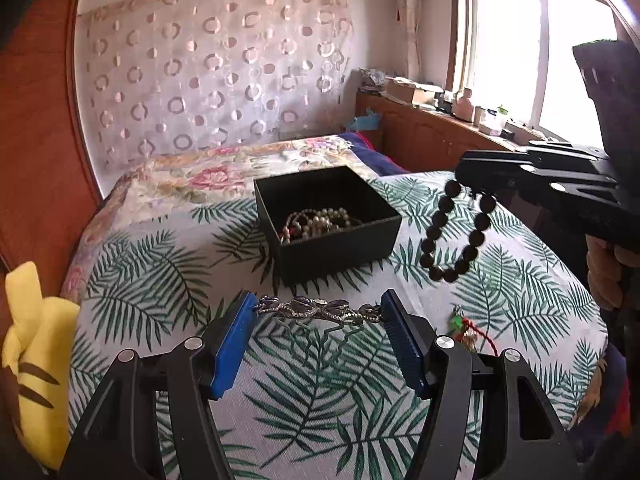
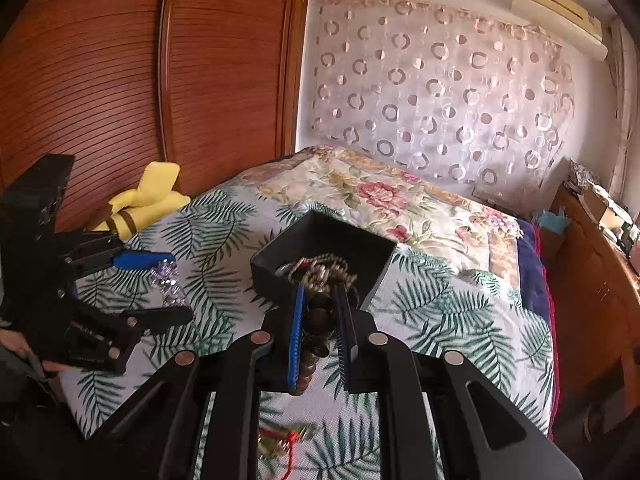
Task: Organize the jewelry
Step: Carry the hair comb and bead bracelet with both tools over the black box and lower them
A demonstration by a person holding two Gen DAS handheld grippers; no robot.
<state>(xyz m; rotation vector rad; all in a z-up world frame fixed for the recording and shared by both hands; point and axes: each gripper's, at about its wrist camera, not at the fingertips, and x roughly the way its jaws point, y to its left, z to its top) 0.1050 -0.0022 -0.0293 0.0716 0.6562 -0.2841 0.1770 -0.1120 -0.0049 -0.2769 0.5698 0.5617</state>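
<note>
The right gripper [image 2: 320, 332] grips a dark bead bracelet [image 1: 456, 232], limp and swinging beside the black box [image 1: 328, 220]. The left gripper [image 1: 318, 316], fingers spread, brackets a stiff, snag-prone rhinestone hair clip [image 1: 320, 309] on the bed; pinch its middle.

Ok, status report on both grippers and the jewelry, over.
Right gripper shut on black bead bracelet, hanging beside black box. Left gripper open around silver hair clip. Red-string charm loose on bedspread.
</note>
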